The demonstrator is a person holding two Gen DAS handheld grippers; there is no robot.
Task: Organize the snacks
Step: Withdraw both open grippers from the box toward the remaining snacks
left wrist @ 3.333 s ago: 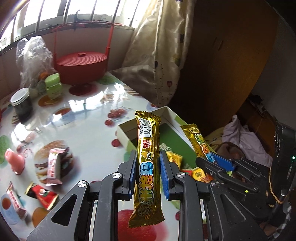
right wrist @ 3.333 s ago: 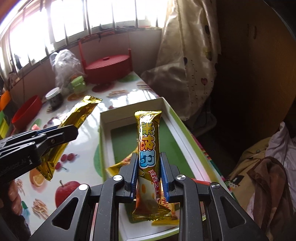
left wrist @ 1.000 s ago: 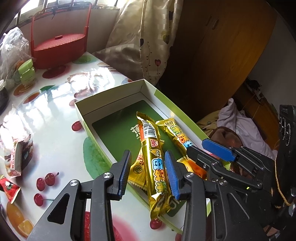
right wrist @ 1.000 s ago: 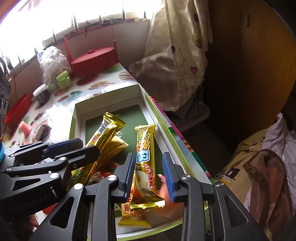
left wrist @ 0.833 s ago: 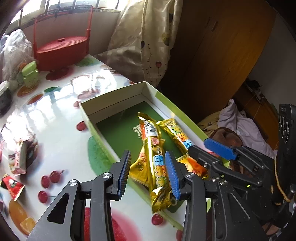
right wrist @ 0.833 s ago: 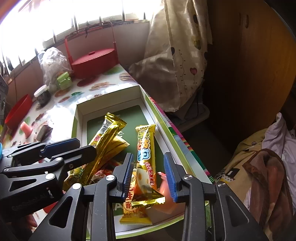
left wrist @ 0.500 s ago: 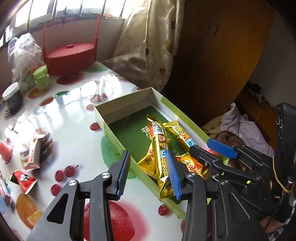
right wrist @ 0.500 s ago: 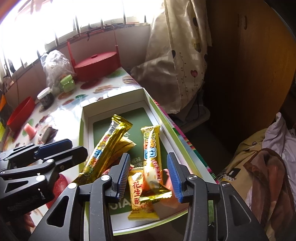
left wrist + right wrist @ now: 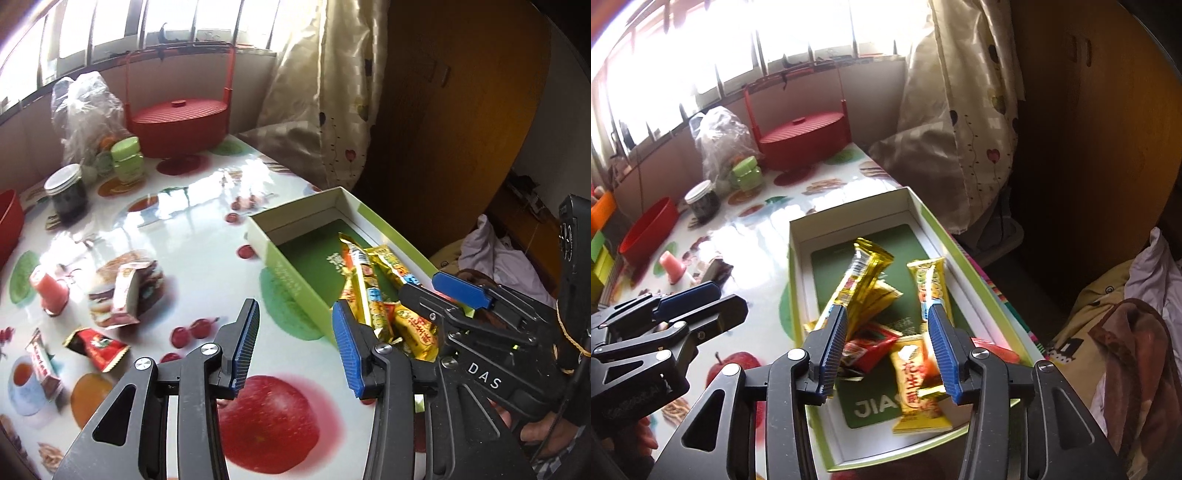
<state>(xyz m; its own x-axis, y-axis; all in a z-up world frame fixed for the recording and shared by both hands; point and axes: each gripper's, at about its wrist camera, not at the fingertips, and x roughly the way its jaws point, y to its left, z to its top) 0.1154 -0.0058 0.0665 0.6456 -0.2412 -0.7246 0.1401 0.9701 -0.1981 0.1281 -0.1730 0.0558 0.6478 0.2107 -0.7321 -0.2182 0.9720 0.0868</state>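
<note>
**Both grippers stand empty above the snack box**

The left gripper (image 9: 295,341) has its blue pads apart with nothing between them; its jaws have just been opening. It hangs over the bench (image 9: 192,236) just beside the near wall of the green box (image 9: 295,284), which suggests its bar has been let go and it is free for another pick. The right gripper (image 9: 888,339) is likewise spread and holds nothing, its jaws also just opened, poised above the box's near end.

Inside the box lie the snacks: a long gold bar (image 9: 862,280) slanting across a heap of packets, a second gold bar (image 9: 931,284) near the right wall, a red packet (image 9: 873,343) and a yellow peanut bar (image 9: 916,387) at the near end. They lie loose and crossed, as dropped things would, not lined up.

More snacks wait on the bench well apart from the box: a pale wrapped packet (image 9: 125,295), a small red packet (image 9: 98,345) and another at the left edge (image 9: 40,360). These look like the likely next targets.

The bench is glossy, printed with fruit and food. At its far end stand a red lidded basket (image 9: 179,122), a dark jar (image 9: 68,194), green cups (image 9: 127,158) and a plastic bag (image 9: 86,110). Beyond are a bright window, a patterned curtain (image 9: 332,92) and a wooden door (image 9: 461,129).
</note>
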